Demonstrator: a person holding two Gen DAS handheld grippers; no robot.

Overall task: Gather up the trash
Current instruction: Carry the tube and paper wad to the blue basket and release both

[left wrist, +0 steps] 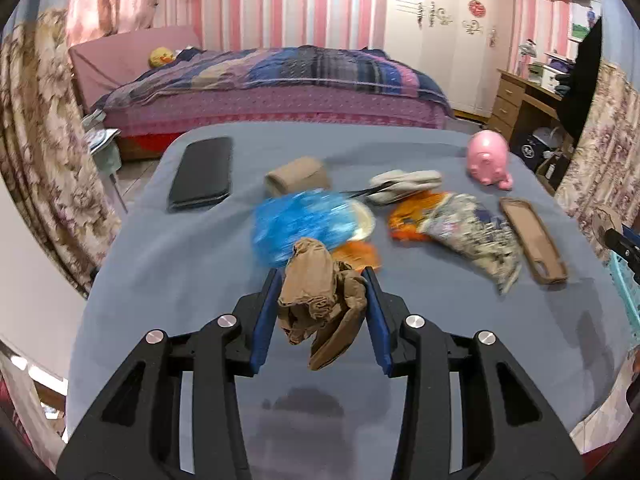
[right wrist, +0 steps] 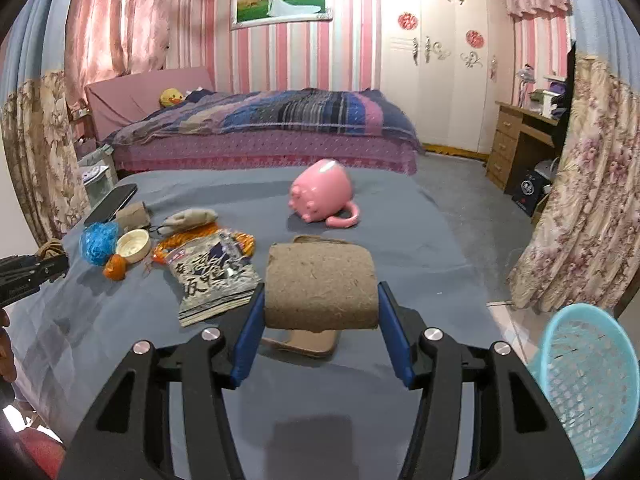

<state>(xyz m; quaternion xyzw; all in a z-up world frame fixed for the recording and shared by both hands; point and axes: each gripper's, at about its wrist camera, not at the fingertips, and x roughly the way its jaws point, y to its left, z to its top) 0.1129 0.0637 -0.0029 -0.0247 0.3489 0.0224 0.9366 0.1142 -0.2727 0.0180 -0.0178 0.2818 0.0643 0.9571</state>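
Pink-striped walls, one bed (right wrist: 264, 128) and one white wardrobe (right wrist: 436, 68) are seen behind a grey-covered surface (left wrist: 168, 288) on which the items are spread. One crumpled brown stocking (left wrist: 320, 300) is clamped between the pads of the left hand-held gripper (left wrist: 323, 280) and is held above the surface. One rolled brown felt pad (right wrist: 322, 286) is clamped by the right hand-held gripper (right wrist: 321, 294), above one tan phone case (right wrist: 304, 342) lying on the surface. Still on the surface are counted one blue plastic bag (left wrist: 298, 226), one small white bowl (right wrist: 133, 245), one printed snack packet (right wrist: 214, 280), one orange wrapper (left wrist: 414, 216) beneath it, one small orange scrap (right wrist: 115, 267), one grey sock bundle (left wrist: 404, 186), one tan roll (left wrist: 298, 178), one black wallet (left wrist: 202, 174) and one pink pig bank (left wrist: 488, 158) tipped on its side. One light blue perforated basket (right wrist: 588, 384) is seen beside the surface, at the right.
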